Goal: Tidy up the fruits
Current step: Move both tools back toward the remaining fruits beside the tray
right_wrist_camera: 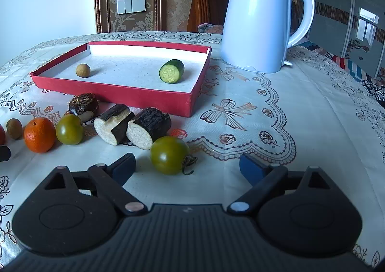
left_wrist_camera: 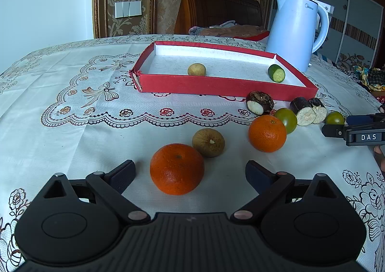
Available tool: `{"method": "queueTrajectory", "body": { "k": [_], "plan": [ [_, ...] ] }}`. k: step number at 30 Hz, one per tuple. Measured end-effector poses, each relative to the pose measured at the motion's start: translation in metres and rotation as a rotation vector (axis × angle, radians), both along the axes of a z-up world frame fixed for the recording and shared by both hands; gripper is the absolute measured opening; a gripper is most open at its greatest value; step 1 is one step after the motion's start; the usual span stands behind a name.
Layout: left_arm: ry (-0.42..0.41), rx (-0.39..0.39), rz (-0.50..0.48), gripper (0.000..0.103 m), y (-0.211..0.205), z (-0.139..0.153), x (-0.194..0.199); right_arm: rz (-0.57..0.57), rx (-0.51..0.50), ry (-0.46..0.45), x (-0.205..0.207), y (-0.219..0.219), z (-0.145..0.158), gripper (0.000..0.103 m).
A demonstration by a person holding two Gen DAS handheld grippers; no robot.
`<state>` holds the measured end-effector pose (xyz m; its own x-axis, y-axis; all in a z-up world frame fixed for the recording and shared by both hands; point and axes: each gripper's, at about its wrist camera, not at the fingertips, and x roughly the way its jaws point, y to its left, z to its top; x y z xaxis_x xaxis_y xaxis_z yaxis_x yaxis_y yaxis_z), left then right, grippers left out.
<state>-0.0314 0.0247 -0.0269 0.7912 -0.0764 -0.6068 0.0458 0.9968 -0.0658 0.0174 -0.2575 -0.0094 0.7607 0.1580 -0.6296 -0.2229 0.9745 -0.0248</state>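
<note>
My left gripper (left_wrist_camera: 190, 175) stands open around the nearest orange (left_wrist_camera: 176, 169), pads clear of it. Behind lie a brown longan (left_wrist_camera: 208, 142), a second orange (left_wrist_camera: 267, 133), two green tomatoes (left_wrist_camera: 286, 120) and dark cane pieces (left_wrist_camera: 304, 111). The red tray (left_wrist_camera: 216, 84) holds a small longan (left_wrist_camera: 196, 69) and a cucumber piece (left_wrist_camera: 276, 73). My right gripper (right_wrist_camera: 187, 167) is open, a green tomato (right_wrist_camera: 169, 155) lying between its fingers nearer the left one, untouched. The tray (right_wrist_camera: 144, 101) with cucumber (right_wrist_camera: 171, 71) lies beyond.
A white electric kettle (right_wrist_camera: 257, 22) stands on the patterned tablecloth (right_wrist_camera: 276, 127) right of the tray. A water chestnut (right_wrist_camera: 83, 105) lies by the tray's front wall. The right gripper's side (left_wrist_camera: 361, 131) shows at the right edge of the left wrist view.
</note>
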Motion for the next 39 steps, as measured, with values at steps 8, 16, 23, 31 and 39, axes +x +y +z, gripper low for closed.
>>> {"method": "queueTrajectory", "body": {
  "k": [8,16,23,31,39],
  "plan": [
    [-0.004,0.0,0.011,0.099,0.0003,-0.0002,-0.0005,-0.003,0.011,0.013,0.0016,-0.0015,-0.0014,0.094],
    [-0.003,0.01,0.018,0.099,0.0008,0.0004,-0.0003,0.005,0.022,0.006,0.0017,-0.0022,-0.0004,0.091],
    [0.004,0.018,0.016,0.099,0.0,0.0,0.0008,0.007,0.048,0.002,0.0039,-0.0038,0.0007,0.083],
    [0.011,0.028,0.01,0.101,-0.0016,-0.0007,0.0017,0.006,0.047,0.0,0.0037,-0.004,0.0001,0.076],
    [0.01,0.025,0.009,0.101,-0.0006,-0.0007,0.0014,0.031,0.03,-0.012,0.0029,0.0009,0.0011,0.058]
  ]
}}
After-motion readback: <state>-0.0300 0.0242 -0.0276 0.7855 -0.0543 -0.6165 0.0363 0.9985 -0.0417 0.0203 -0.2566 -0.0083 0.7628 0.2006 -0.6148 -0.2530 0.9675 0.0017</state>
